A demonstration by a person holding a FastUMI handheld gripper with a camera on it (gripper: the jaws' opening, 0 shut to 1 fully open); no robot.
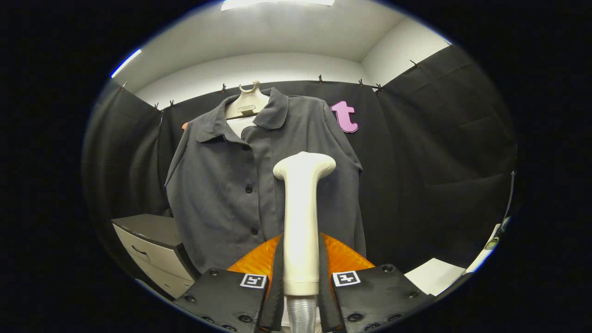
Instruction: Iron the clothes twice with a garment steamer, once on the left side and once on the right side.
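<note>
A: The tongs (pixel 301 273) are closed on the handle of the garment steamer (pixel 301 217), one finger pressing each side of its shaft, with the head standing upright beyond the fingertips and a ribbed hose (pixel 301 314) dropping from its base

B: That smooth plastic shaft looks hard and probably a bit slick, so low on the handle, where it is held now, seems the right place; the hose may drag on it

A: The grey shirt (pixel 259 185) hangs on a pale hanger (pixel 247 104) against the booth wall, just beyond the steamer head. It looks thin and limp, likely to swing away under pressure

B: There is open room to the right of the shirt. On the left a drawer unit (pixel 152 252) sits near the hem, which would crowd a low pass there
</note>
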